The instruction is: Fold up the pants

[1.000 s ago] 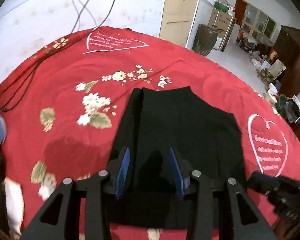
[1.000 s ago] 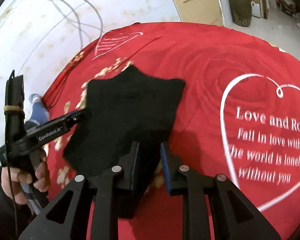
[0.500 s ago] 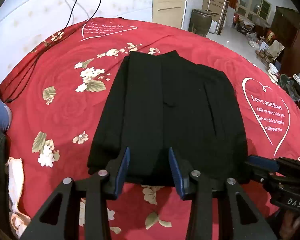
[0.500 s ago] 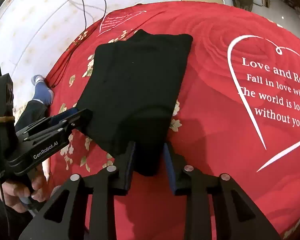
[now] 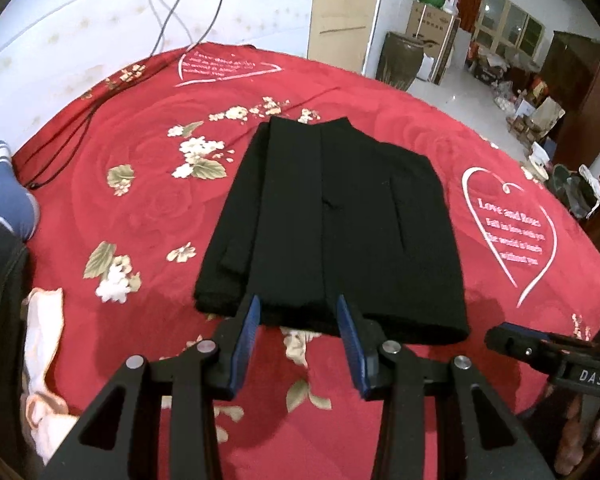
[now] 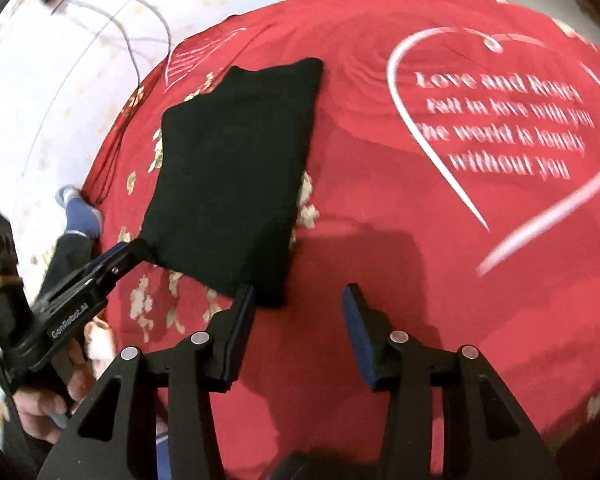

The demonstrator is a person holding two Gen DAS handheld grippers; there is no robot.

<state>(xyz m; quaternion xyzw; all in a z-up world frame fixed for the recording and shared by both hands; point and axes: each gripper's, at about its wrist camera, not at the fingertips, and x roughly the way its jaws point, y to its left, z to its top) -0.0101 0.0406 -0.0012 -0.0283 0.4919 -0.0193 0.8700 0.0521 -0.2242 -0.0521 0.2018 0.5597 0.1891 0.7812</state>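
Note:
The black pants (image 5: pixel 332 232) lie folded into a flat rectangle on the red bedspread (image 5: pixel 148 208). They also show in the right wrist view (image 6: pixel 232 176). My left gripper (image 5: pixel 300 320) is open and empty, just above the pants' near edge. My right gripper (image 6: pixel 298 308) is open and empty, off the pants' near right corner. The left gripper also shows at the left of the right wrist view (image 6: pixel 112 268). The right gripper's tip shows at the right of the left wrist view (image 5: pixel 512 340).
The bedspread has white hearts with text (image 6: pixel 500 120) and flower prints (image 5: pixel 196 156). Cables (image 5: pixel 60 148) trail over its far left edge. A person's blue-socked foot (image 5: pixel 4 196) is at the left. A pale cloth (image 5: pixel 40 344) lies near left. Furniture and clutter (image 5: pixel 520 92) fill the room beyond.
Both grippers have let go of the pants and pulled back toward me. The right gripper has opened wide. The pants now lie flat and folded on the bedspread.

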